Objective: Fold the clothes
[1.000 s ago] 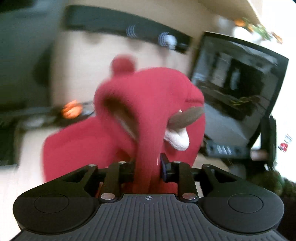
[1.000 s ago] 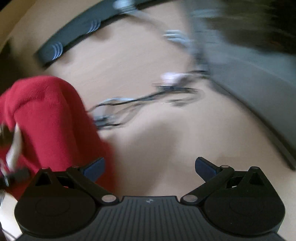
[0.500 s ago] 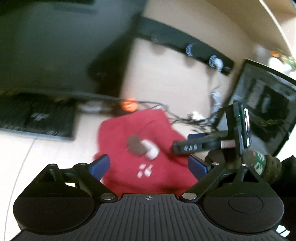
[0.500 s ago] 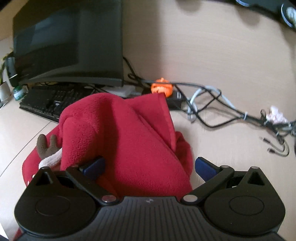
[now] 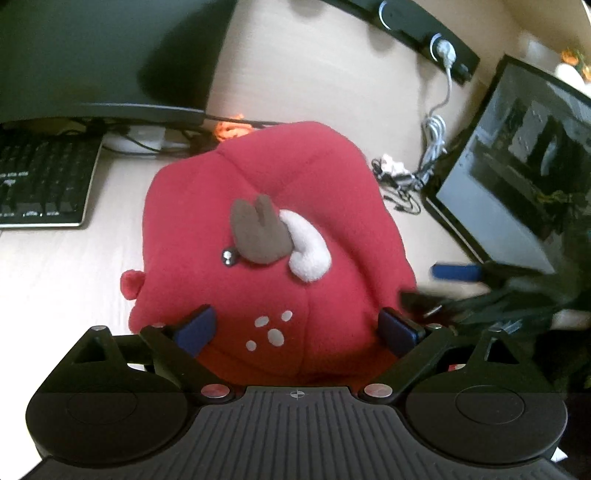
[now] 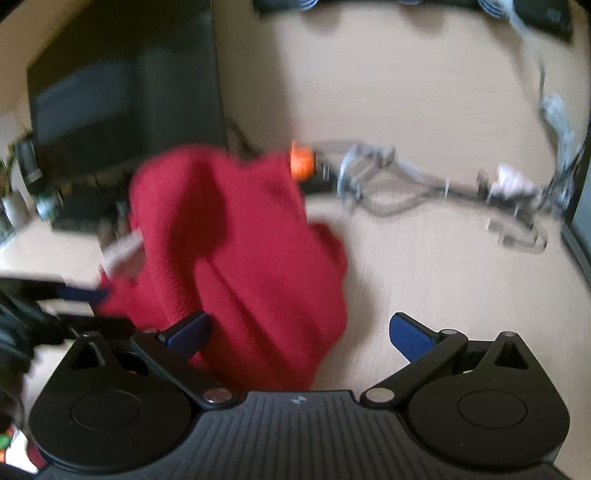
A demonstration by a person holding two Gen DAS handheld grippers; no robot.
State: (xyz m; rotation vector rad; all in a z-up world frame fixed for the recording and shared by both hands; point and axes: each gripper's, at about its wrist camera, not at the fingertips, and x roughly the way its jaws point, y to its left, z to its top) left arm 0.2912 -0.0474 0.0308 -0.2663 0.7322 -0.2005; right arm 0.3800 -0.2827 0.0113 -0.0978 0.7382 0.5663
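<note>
A red fleece garment (image 5: 280, 236) with a brown antler, a white ear patch and grey spots lies bunched on the light wooden desk (image 5: 51, 273). My left gripper (image 5: 295, 328) is open, its blue pads on either side of the garment's near edge, holding nothing. My right gripper (image 6: 297, 332) is open and empty, its left pad against the garment (image 6: 240, 258) and its right pad over bare desk. The right gripper also shows at the right of the left wrist view (image 5: 454, 273), blurred.
A dark monitor (image 5: 103, 55) and black keyboard (image 5: 40, 181) stand at the back left. A laptop screen (image 5: 517, 158) stands at the right. Cables (image 6: 424, 181), a small orange pumpkin (image 6: 301, 160) and a black power strip (image 5: 424, 26) lie behind the garment.
My left gripper let go of the garment, which dropped onto the desk, and moved closer over it. My right gripper swung round and now sits at the garment's right side.
</note>
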